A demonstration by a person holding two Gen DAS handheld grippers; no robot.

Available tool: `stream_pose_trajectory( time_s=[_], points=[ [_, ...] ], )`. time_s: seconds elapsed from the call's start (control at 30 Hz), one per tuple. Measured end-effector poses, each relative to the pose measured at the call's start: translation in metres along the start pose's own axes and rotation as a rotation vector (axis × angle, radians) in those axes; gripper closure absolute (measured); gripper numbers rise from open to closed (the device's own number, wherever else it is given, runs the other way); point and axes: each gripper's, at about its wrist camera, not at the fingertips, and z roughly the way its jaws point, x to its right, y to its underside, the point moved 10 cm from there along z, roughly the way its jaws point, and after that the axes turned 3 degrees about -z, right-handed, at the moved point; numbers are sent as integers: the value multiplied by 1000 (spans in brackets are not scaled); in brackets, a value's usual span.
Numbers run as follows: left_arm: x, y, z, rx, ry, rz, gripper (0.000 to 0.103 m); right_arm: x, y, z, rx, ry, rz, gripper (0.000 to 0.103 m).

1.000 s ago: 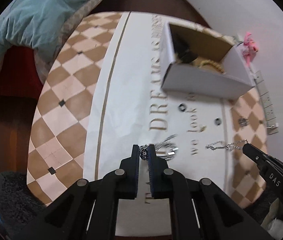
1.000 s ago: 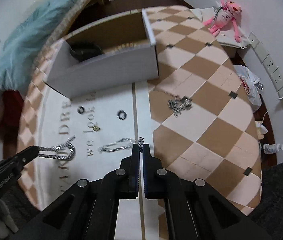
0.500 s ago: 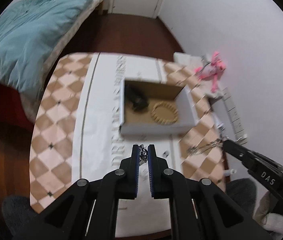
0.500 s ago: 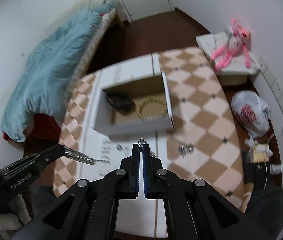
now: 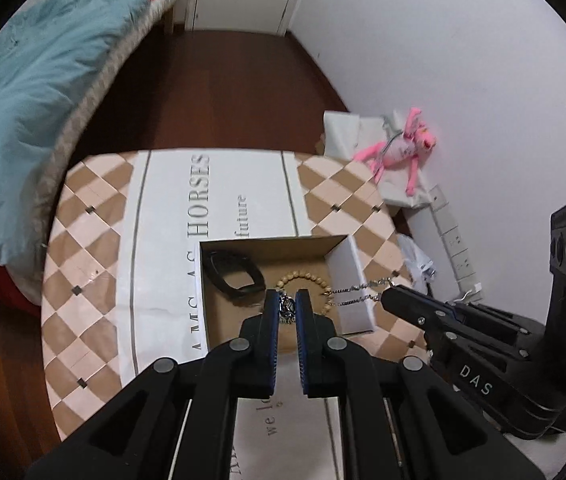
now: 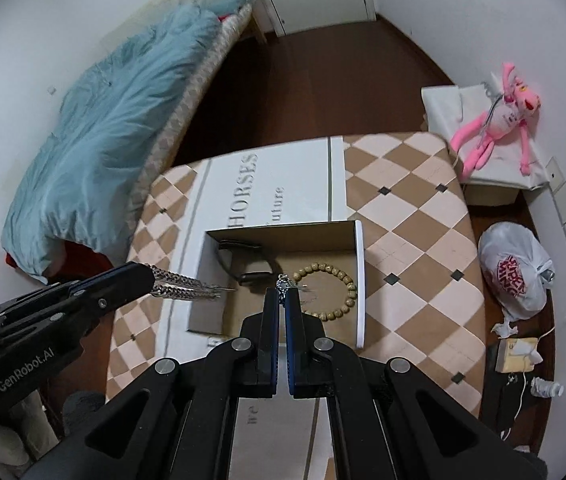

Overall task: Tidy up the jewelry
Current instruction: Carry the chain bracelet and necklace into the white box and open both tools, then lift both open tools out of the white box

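Necklace chain (image 5: 357, 293), silver and fine-linked, is hanging stretched above the open box (image 5: 349, 280) near the worktop's (image 5: 91, 280) middle, left tongs (image 5: 287, 300) and right tongs (image 6: 282, 295) each pinching one end. Judgement: lowering both ends together, then releasing inside beside the bead bracelet (image 6: 329, 288), is looking safest.

Matt brown cardboard box (image 6: 283, 246) holds a wooden-bead bracelet (image 6: 329, 290); shiny metal chain (image 5: 357, 294); fluffy blanket (image 6: 115, 128).
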Motion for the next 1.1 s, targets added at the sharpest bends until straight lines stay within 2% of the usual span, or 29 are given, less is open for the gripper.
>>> stream_pose_trajectory(
  time_s=[0.27,0.43,0.53,0.57,0.63,0.67,0.73,0.77,0.8,0.83,0.93,0.97,1.0,1.07,1.1],
  points=[
    [-14,9,47,-117,9,-47,97,16,-2,50,-109,2,-3,100],
    [-25,8,54,-133,-56,-56,95,15,-4,62,-163,-10,-18,100],
    [-34,6,55,-132,-121,-46,92,17,-3,69,-198,6,-18,99],
    [-37,5,55,-129,-139,-43,89,18,-2,71,-211,15,-20,99],
    [-44,4,54,-116,-166,-46,71,21,0,73,-220,30,-20,98],
    [-46,3,53,-108,-177,-47,66,21,1,73,-221,36,-20,95],
    [-52,2,51,-93,-202,-47,38,24,1,71,-216,51,-20,80],
    [-55,1,49,-84,-212,-51,30,24,1,69,-210,53,-18,68],
    [-59,2,48,-79,-221,-58,18,25,0,68,-206,53,-18,56],
    [-61,2,48,-76,-228,-65,13,26,0,66,-200,60,-15,52],
    [-69,3,47,-56,-265,-71,8,31,-1,58,-171,116,-23,45],
    [-72,3,46,-43,-277,-70,8,33,-1,56,-161,138,-28,35],
    [-73,4,45,-33,-286,-66,7,36,0,52,-147,166,-29,20],
    [-77,8,44,-23,-306,-63,6,42,2,46,-124,232,-41,9],
    [-79,10,43,-19,-313,-63,6,46,5,43,-118,270,-51,9]
  ],
)
